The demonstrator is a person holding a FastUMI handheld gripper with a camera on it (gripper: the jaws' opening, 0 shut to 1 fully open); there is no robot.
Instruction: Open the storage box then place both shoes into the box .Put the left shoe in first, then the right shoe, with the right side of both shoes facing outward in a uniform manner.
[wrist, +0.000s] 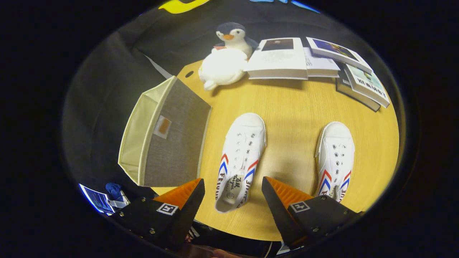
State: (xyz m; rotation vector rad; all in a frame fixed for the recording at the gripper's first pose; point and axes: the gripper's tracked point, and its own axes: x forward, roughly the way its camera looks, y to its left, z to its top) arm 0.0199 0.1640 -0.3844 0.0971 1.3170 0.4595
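Gripper (233, 191): fingers spread apart, holding nothing, above the heel of the left shoe (239, 157) on the table (294, 107). Right shoe (335, 157): well apart to its right. Box (168, 138): beside the left shoe. Penguin (227, 57), books (315, 66): beyond.

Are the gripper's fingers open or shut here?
Open. The gripper has its fingers spread apart, with the heel of the left shoe between them, untouched.

The storage box (168, 139) looks like coarse woven cloth with a smooth liner. Both the left shoe (239, 157) and right shoe (335, 157) are matt canvas (metal eyelets). The table (294, 111) is smooth wood-grain; the penguin toy (229, 53) plush; the books (315, 64) glossy paper.

The gripper (233, 195) holds its ribbed fingers apart over the left shoe's heel.
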